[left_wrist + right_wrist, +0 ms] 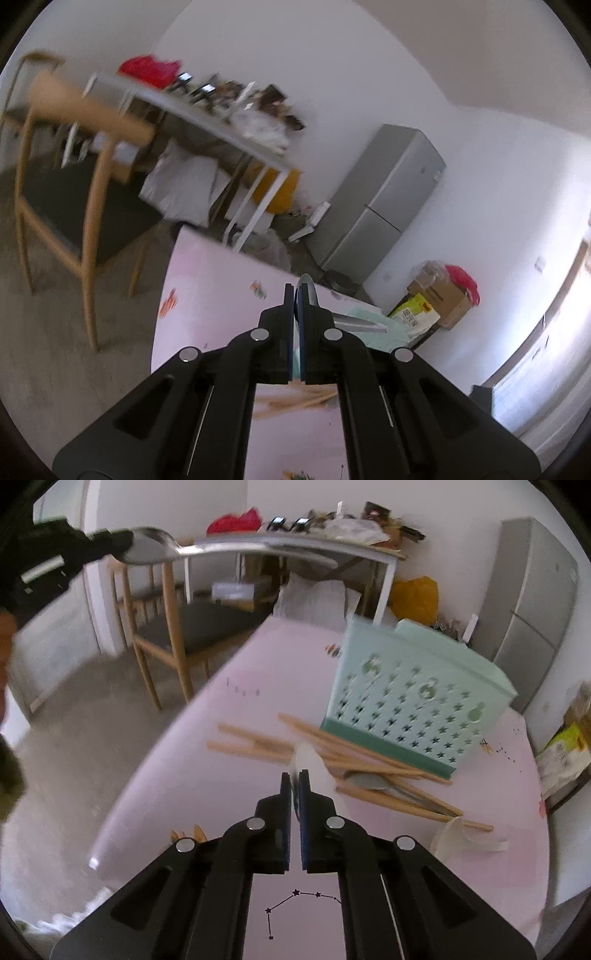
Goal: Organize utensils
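1. Indoors, a pink surface (207, 734) printed with star constellations fills the right wrist view, with a wooden chair (162, 627) and a cluttered white table (384, 559) beyond its far edge.
2. Against the far wall stands a grey refrigerator (535, 602), seen tilted in the left wrist view.
3. On the pink surface sits a mint-green utensil basket (417, 701) with star-shaped cut-outs, upright, on the right half.
4. Just in front of the basket lies a loose heap of wooden chopsticks (258, 744), criss-crossed, some touching the basket's base.
5. Among the chopsticks rests a metal spoon (365, 781), partly covered by them.
6. Near the right edge of the heap lies a white ceramic spoon (454, 834), its bowl toward the camera.
7. Above the surface, the left hand-held gripper (296, 295) is clamped on a metal spoon held clear of the surface; from the right wrist view it grips the bowl end (147, 548), with the handle stretching out to the right.
8. Closer in, the right hand-held gripper (294, 779) has its jaws pressed together on a white, blurred object (308, 758) that sticks out past the tips; it looks like another white spoon, though motion blur makes that uncertain.
9. At the left border of the right wrist view, part of a person's arm (5, 627) shows, out of focus.
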Demonstrator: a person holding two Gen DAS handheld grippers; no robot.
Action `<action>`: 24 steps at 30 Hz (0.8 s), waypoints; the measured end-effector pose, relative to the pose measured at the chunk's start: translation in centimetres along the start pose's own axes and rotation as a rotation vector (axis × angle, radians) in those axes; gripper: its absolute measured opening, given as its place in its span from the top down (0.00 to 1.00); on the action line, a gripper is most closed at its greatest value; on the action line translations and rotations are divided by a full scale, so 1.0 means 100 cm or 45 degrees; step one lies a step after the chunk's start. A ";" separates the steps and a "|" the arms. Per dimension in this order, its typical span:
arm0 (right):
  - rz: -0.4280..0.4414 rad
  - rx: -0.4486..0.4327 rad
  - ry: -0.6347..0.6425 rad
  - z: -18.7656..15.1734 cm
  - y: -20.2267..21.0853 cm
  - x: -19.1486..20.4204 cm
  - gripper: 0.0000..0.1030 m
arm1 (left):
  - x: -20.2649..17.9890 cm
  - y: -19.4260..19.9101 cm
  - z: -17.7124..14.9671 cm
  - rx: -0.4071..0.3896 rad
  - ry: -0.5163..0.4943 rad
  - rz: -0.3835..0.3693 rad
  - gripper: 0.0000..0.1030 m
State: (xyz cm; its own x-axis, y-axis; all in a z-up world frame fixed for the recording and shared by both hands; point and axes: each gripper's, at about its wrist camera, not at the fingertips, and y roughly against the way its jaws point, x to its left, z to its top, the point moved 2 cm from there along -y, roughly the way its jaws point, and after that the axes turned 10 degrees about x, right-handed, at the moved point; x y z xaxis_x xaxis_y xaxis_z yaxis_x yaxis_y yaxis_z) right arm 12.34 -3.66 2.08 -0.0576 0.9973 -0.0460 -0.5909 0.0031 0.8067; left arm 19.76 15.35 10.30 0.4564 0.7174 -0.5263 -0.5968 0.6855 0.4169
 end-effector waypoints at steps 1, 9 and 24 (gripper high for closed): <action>0.037 -0.028 -0.033 0.003 0.009 -0.005 0.97 | -0.007 -0.005 0.007 0.006 -0.035 0.014 0.99; 0.259 -0.259 -0.193 0.019 0.060 -0.047 0.98 | -0.073 -0.037 0.047 0.036 -0.375 0.159 0.99; 0.459 -0.629 -0.387 0.008 0.117 -0.165 0.98 | -0.166 -0.154 0.041 0.382 -0.891 0.651 0.99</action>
State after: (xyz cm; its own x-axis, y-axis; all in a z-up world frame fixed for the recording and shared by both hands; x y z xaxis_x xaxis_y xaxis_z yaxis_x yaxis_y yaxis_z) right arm 7.05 -20.02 12.72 -0.1336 0.9064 0.4007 -0.8794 -0.2948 0.3739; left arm 24.09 -6.55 15.69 0.5379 0.7866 0.3031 -0.6840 0.1972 0.7023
